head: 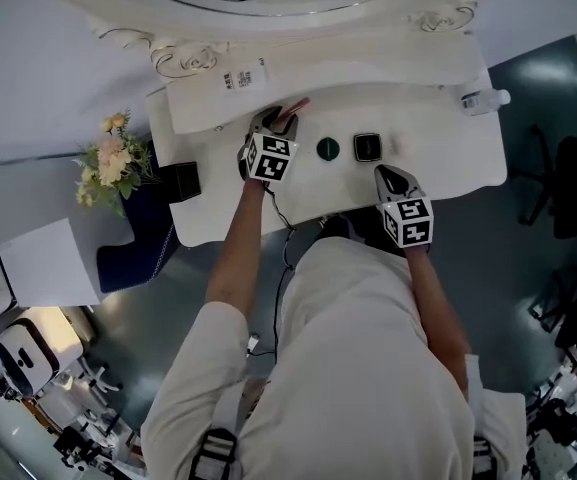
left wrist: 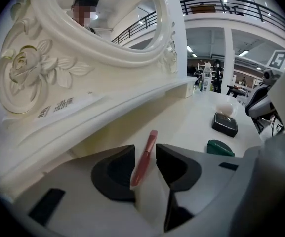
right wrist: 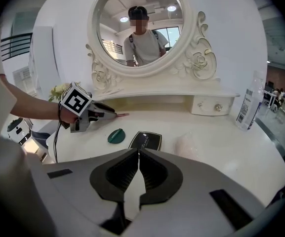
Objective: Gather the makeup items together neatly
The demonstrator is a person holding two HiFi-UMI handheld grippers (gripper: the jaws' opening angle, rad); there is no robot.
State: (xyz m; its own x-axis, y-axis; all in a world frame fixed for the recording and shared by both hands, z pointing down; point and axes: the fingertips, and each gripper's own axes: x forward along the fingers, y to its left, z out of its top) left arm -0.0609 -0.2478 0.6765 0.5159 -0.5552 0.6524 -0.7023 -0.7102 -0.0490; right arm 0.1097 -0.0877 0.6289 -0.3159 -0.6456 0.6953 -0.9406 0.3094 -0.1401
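Observation:
A slim pink lip-gloss tube [left wrist: 145,152] lies on the white vanity top [head: 448,163] under the mirror shelf, between the jaws of my left gripper [left wrist: 144,149]. The jaws stand open: the tube sits near the left one, with a gap on its right. The head view shows that gripper [head: 276,123] at the tube [head: 295,107]. To its right lie a round green compact [head: 327,149] and a square black compact [head: 367,147]. My right gripper [head: 386,175] is shut on nothing near the front edge, just in front of the black compact [right wrist: 144,141].
An ornate white mirror [right wrist: 138,31] and its shelf back the vanity. A clear bottle [head: 483,99] stands at the far right, a small drawer box [right wrist: 209,104] beside it. A pale pink puff [right wrist: 186,142] lies right of the compacts. Flowers [head: 108,163] and a black box [head: 180,180] sit left.

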